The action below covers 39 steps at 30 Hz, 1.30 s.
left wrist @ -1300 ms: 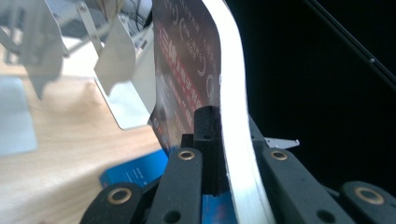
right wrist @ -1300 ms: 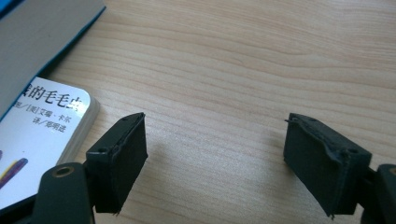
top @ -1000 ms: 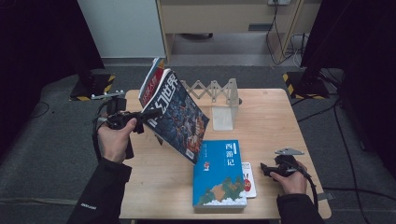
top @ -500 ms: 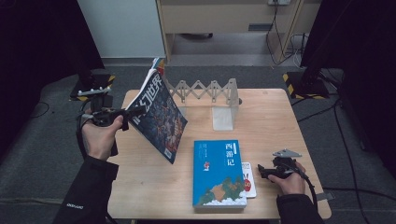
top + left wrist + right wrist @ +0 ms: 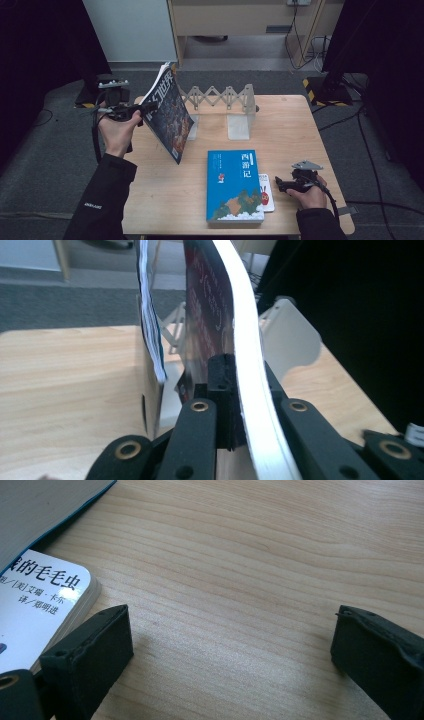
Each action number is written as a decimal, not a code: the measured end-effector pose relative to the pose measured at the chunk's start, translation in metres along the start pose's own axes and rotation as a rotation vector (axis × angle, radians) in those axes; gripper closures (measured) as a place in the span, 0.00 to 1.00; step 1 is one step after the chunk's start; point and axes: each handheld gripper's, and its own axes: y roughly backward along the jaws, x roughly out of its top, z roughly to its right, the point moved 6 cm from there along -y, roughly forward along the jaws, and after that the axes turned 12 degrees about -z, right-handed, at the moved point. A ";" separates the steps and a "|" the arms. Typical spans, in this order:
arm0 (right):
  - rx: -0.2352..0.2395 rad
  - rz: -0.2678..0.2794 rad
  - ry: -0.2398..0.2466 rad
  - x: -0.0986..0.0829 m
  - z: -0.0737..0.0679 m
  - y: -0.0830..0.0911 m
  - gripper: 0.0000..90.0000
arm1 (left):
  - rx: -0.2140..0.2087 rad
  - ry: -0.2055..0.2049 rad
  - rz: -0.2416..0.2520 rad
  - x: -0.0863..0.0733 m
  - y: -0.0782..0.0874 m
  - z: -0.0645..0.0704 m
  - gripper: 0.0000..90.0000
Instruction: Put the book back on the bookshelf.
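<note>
A dark-covered magazine (image 5: 169,116) hangs tilted, nearly upright, above the table's left side. My left gripper (image 5: 136,111) is shut on its edge. In the left gripper view the jaws pinch the magazine's thick white page block (image 5: 250,365), and some loose pages (image 5: 150,330) droop apart at the left. A blue book (image 5: 233,184) lies flat near the front edge. A small white book (image 5: 266,192) sticks out from under its right side. My right gripper (image 5: 278,184) rests on the table just right of it, open and holding nothing, with the white book (image 5: 40,610) by its left jaw.
An expanding grey book rack (image 5: 220,96) with pale upright dividers (image 5: 239,125) stands at the back of the wooden table (image 5: 310,135). Bare wood lies between the magazine and the blue book. Dark floor and cables surround the table.
My left gripper has carried the magazine leftward, away from the rack, and tipped it more upright. The right gripper has stayed where it was.
</note>
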 end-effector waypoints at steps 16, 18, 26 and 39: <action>0.005 -0.003 0.001 0.000 0.000 0.000 0.03 | 0.145 -0.014 0.029 0.027 -0.033 0.003 0.91; 0.005 -0.003 0.001 0.000 -0.001 0.000 0.03 | 0.157 -0.021 0.031 0.030 -0.037 0.005 0.91; 0.004 -0.002 0.005 0.001 0.000 -0.001 0.02 | 0.217 -0.040 0.057 0.038 -0.056 0.010 0.91; 0.005 -0.001 0.004 0.001 0.000 -0.001 0.02 | 0.281 -0.059 0.040 0.044 -0.087 0.008 0.91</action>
